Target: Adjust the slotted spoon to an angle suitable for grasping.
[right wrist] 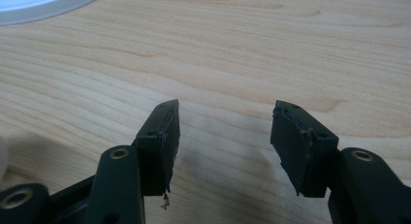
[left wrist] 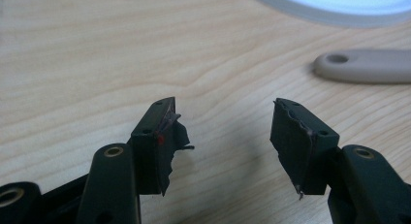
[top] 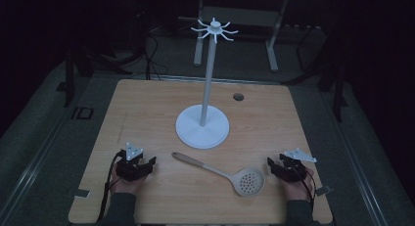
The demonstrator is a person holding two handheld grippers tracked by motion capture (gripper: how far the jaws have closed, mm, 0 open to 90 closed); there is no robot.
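Risk sits with the slotted spoon (top: 222, 173), lying flat on the table (top: 147, 103) just in front of the hook stand (top: 203, 125). Left gripper (top: 138, 166) and right gripper (top: 284, 168), flanking the spoon, both have jaws apart and empty. The handle looks slim, though the light is dim; a shallow pinch could let it pivot or skid.

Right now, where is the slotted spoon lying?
In the high view the slotted spoon lies flat on the table, between the left gripper and right gripper, just in front of the white stand.
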